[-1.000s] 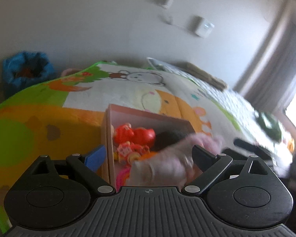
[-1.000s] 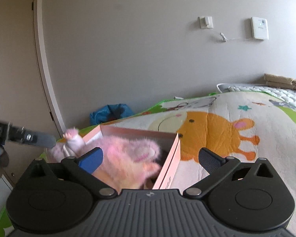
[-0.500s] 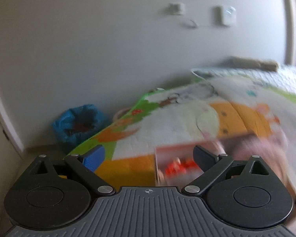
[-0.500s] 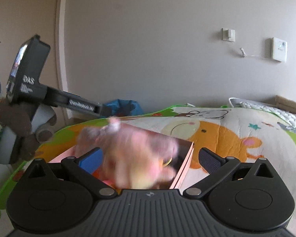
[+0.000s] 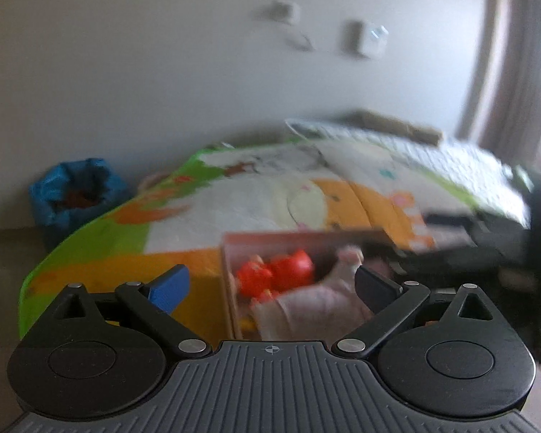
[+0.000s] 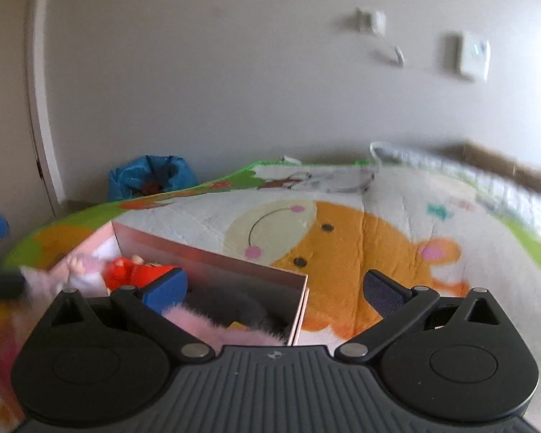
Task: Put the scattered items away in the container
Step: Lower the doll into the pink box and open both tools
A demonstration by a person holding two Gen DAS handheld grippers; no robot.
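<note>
Two wide-open, empty tools [image 5: 272, 283] [image 6: 276, 287] flank pink box [image 6: 212, 259] holding red toy [image 5: 276, 276].

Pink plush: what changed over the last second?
The pink plush went from being dangled over the pink box to lying inside it, beside the red toy. Both views swung around during the drop. Unchanged: the left gripper and the right gripper are open and empty, and the box sits on the play mat.
</note>
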